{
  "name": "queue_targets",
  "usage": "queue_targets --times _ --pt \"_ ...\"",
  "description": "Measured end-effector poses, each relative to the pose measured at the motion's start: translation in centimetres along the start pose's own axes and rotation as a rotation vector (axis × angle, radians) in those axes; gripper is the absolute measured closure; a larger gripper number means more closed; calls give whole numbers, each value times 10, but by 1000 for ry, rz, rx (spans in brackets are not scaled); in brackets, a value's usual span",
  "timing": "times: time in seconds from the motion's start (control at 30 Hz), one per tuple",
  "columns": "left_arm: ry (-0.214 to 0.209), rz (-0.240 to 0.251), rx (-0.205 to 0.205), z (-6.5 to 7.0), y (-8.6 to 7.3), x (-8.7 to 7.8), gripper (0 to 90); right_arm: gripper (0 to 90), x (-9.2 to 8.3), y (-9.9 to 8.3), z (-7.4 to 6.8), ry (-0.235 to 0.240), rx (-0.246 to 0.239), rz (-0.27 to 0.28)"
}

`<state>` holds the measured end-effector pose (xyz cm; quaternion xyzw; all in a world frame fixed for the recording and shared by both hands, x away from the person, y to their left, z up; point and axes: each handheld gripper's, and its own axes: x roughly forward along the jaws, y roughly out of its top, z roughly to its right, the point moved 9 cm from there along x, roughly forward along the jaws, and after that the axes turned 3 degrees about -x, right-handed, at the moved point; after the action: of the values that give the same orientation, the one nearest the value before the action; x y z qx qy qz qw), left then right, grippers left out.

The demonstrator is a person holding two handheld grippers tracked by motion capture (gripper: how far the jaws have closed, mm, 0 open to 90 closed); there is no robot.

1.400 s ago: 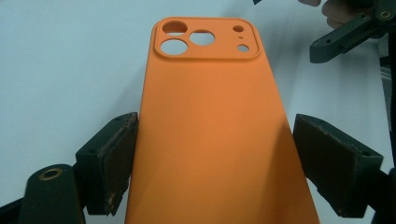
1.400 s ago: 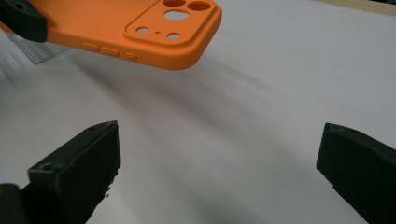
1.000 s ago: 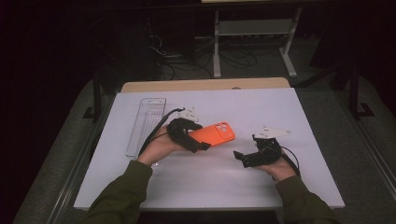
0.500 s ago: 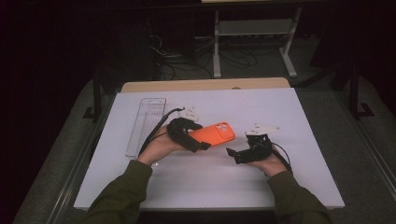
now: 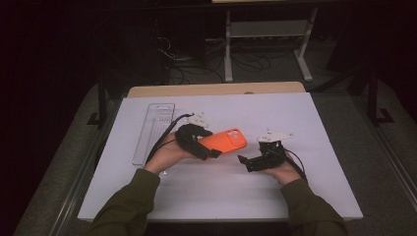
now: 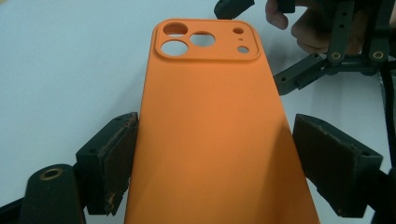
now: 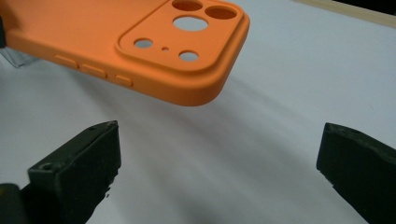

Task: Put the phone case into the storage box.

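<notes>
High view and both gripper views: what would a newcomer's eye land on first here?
The bright orange silicone phone case stands out at the middle of the white table, held up off it by the left gripper, whose jaws are closed on its plain end. The right gripper sits just right of it with jaws open, pointing at the camera-cutout end. A clear plastic tray lies at the table's left.

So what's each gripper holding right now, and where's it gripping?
The left gripper holds the orange phone case by its long sides, near the end away from the camera cutouts. The right gripper is open and holds nothing.
</notes>
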<state>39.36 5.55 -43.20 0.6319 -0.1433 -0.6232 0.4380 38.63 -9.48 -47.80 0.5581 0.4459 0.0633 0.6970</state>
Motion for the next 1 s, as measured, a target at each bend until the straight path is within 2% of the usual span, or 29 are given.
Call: queue_targets --times 0.37,0.4,0.67,0.87,1.0 --pt "-2 -4 3 0 -1 1 166 0 1 -2 -2 -26 -40 -6" --pt "0 -3 1 0 -1 1 166 0 0 -2 0 -40 -60 -8" --pt "-4 -7 -2 2 -1 2 166 0 -1 -1 0 -71 -98 -8" --pt "-5 -9 0 2 -1 2 166 0 -1 0 1 -109 -159 -10" --pt "-5 -10 1 2 -1 3 166 0 -1 0 0 -115 -179 -7"
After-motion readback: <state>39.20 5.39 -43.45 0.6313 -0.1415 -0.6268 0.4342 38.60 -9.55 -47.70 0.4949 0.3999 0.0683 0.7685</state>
